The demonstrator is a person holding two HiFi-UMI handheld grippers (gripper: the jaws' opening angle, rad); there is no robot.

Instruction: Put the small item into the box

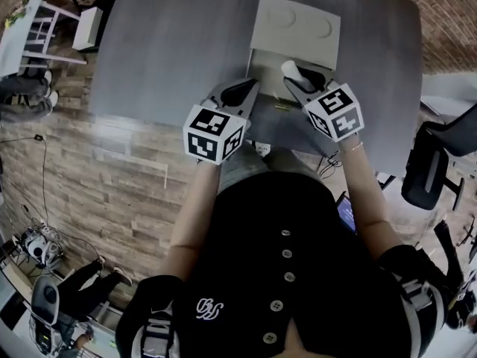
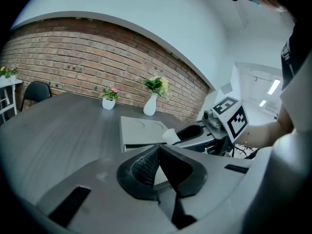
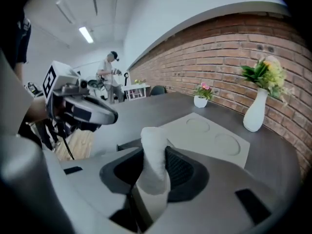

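A flat pale box with two round dents in its top lies on the grey table, far middle. Its near side looks slightly open. My right gripper hovers at the box's near edge, shut on a small white item. In the right gripper view the item sticks up between the jaws, with the box just beyond. My left gripper is beside it to the left, jaws shut on nothing. The left gripper view shows the box and the item.
A white vase with flowers and a small flowerpot stand at the table's far edge by the brick wall. A black chair is at the right, white furniture at the upper left. A person stands far off.
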